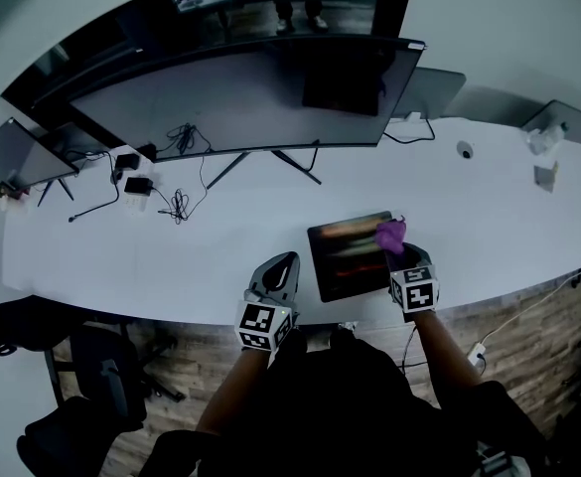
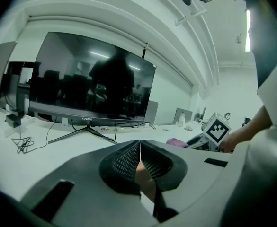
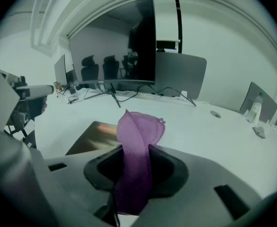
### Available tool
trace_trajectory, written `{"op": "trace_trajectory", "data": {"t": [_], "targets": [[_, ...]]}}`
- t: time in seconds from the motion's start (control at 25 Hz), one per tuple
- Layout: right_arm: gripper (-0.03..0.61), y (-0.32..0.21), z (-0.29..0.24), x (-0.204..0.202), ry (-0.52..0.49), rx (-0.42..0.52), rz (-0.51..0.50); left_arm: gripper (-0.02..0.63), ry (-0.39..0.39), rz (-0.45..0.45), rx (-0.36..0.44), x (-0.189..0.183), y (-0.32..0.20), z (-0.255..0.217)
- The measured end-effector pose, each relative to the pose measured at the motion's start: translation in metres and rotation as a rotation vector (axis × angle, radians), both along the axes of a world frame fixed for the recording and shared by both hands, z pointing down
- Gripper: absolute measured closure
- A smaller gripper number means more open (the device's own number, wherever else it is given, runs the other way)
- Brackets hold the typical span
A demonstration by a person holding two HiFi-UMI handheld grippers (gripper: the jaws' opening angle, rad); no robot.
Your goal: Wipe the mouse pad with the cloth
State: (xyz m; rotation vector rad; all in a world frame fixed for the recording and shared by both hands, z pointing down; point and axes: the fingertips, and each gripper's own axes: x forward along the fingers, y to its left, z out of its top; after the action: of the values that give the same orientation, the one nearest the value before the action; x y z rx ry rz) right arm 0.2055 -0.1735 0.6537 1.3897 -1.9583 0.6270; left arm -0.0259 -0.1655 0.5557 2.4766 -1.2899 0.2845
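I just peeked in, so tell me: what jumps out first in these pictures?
The bright purple cloth stands out, pinched in the right gripper above the far right corner of the dark mouse pad. Behind it, a big dark monitor stretches across the white desk. The left gripper is shut and empty, left of the pad.
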Motion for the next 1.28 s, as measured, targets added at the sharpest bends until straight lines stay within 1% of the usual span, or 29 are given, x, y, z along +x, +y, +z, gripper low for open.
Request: {"op": "trace_trajectory", "data": {"t": [0.16, 0.36, 0.48, 0.6, 0.72, 0.84, 0.92, 1.04, 1.12, 1.28], "targets": [[0.445, -0.012, -0.043, -0.015, -0.033, 0.142, -0.018, 0.592, 0.015, 0.028, 0.033, 0.011, -0.007, -0.012], [0.448, -0.018, -0.097, -0.036, -0.122, 0.340, -0.066, 0.592, 0.027, 0.067, 0.073, 0.023, -0.011, -0.029], [0.449, -0.018, -0.116, -0.047, -0.140, 0.426, -0.076, 0.592, 0.021, 0.090, 0.104, 0.028, -0.012, -0.038], [0.450, -0.014, -0.127, -0.058, -0.152, 0.464, -0.087, 0.592, 0.010, 0.095, 0.124, 0.028, -0.013, -0.046], [0.451, -0.010, -0.139, -0.066, -0.158, 0.508, -0.123, 0.592, 0.006, 0.096, 0.139, 0.027, -0.015, -0.055], [0.451, -0.007, -0.145, -0.067, -0.149, 0.534, -0.141, 0.592, -0.001, 0.101, 0.137, 0.024, -0.016, -0.059], [0.453, -0.006, -0.152, -0.064, -0.149, 0.556, -0.126, 0.592, 0.000, 0.102, 0.152, 0.023, -0.018, -0.064], [0.457, -0.006, -0.156, -0.061, -0.145, 0.554, -0.098, 0.592, -0.007, 0.109, 0.166, 0.023, -0.019, -0.068], [0.457, -0.006, -0.160, -0.062, -0.147, 0.572, -0.087, 0.592, -0.014, 0.112, 0.179, 0.024, -0.018, -0.069], [0.457, -0.006, -0.165, -0.061, -0.156, 0.585, -0.067, 0.592, -0.039, 0.122, 0.171, 0.024, -0.018, -0.069]]}}
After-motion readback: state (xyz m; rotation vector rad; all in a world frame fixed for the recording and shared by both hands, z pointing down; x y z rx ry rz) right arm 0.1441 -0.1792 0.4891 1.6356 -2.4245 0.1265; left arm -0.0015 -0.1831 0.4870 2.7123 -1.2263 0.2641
